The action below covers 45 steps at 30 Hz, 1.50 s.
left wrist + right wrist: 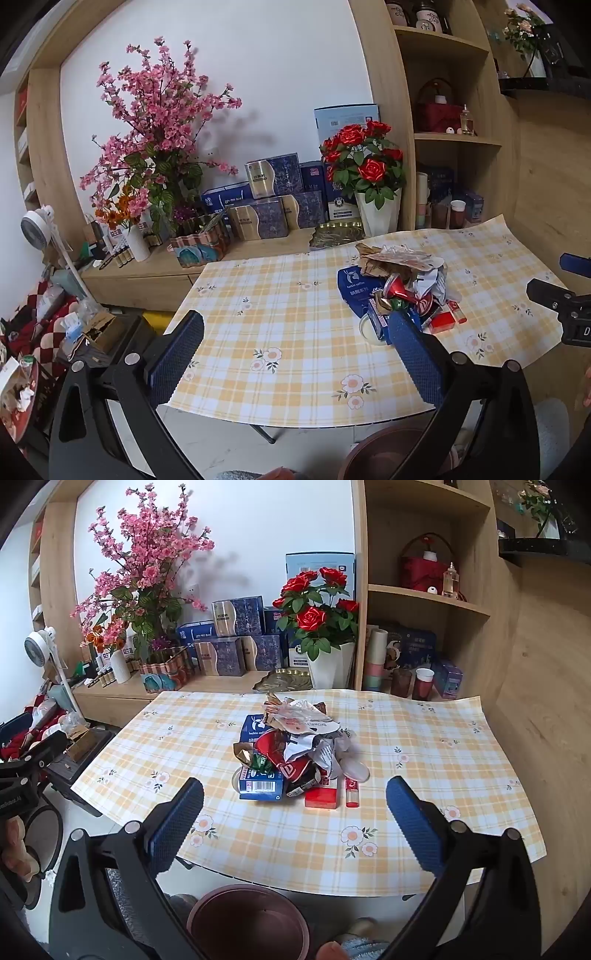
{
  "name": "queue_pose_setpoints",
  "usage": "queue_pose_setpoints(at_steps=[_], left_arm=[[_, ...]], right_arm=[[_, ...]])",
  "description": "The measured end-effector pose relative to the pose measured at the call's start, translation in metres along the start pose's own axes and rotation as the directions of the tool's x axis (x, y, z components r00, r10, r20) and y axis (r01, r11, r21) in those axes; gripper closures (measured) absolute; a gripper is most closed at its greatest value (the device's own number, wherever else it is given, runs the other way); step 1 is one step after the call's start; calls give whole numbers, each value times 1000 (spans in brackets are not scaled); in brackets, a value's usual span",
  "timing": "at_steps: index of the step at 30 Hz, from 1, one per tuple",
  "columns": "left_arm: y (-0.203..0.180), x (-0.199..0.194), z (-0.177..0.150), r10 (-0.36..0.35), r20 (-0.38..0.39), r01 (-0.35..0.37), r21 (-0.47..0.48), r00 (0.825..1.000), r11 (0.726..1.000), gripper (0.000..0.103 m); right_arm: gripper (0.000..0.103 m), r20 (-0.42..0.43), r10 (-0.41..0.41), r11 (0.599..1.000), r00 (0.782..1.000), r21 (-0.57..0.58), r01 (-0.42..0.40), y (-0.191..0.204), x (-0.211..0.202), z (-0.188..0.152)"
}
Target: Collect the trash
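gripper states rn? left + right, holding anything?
Left tool: open, holding nothing, short of the trash pile.
Right tool: open, holding nothing, aimed at the same pile, not touching it.

Bucket (247, 919) cut off by the lower frame edge. Lower trash pile (295, 753) hidden beneath crumpled wrappers. Shelf jars (428, 14) cropped at upper right.

Trash pile (295, 753) heaped mid-table: crumpled wrappers, blue boxes, perhaps a lighter.
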<state>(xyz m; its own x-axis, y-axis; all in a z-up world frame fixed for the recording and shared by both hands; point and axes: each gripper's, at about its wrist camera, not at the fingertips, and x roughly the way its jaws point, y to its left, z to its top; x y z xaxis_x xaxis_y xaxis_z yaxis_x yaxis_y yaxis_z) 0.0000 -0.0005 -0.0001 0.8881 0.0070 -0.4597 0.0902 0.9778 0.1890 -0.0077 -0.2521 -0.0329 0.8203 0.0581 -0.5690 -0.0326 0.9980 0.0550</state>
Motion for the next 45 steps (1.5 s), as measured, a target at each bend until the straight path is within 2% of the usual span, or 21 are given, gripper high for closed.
queue_pose_setpoints(at_steps=[45], left_arm=[[1,4,-5,-4,-8,4,-19,1000,1000,5]], right_arm=[[6,2,-13,1000,1000,-9,13,2,0,0]])
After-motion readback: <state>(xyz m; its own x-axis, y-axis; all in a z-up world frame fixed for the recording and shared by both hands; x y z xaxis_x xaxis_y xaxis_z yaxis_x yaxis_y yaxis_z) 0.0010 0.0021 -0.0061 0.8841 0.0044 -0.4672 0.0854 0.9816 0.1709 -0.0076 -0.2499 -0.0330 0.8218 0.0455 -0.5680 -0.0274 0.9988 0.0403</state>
